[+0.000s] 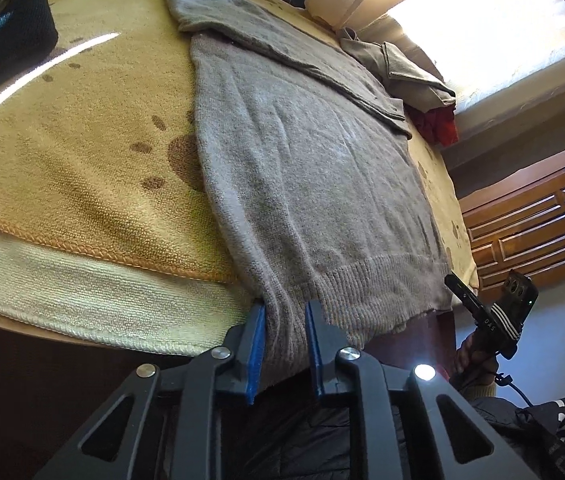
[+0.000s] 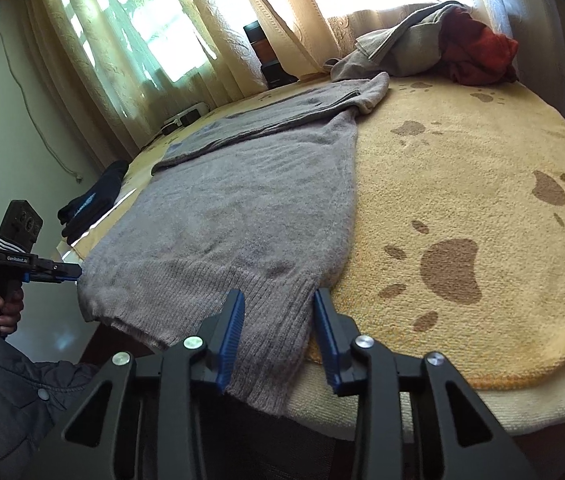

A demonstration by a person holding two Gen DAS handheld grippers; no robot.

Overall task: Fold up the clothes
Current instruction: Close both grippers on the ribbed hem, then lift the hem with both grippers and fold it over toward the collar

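A grey knit sweater (image 1: 314,168) lies flat on a yellow paw-print blanket (image 1: 82,160), one sleeve folded across its top, its ribbed hem hanging over the near edge. My left gripper (image 1: 285,310) is shut on the hem's left corner, the cloth bunched between its blue pads. The right wrist view shows that gripper (image 2: 72,272) at the sweater's (image 2: 234,208) far left corner. My right gripper (image 2: 279,298) straddles the hem's right corner. Its jaws stand apart with the cloth lying loose between them. From the left wrist view the right gripper (image 1: 456,284) sits at that corner.
A pile of grey and red clothes (image 2: 422,40) lies at the blanket's (image 2: 462,168) far side by the curtains (image 2: 122,40). A dark garment (image 2: 94,200) sits at the left edge. A wooden door (image 1: 542,216) stands beyond the bed. A person's hand (image 2: 2,308) holds the left gripper's handle.
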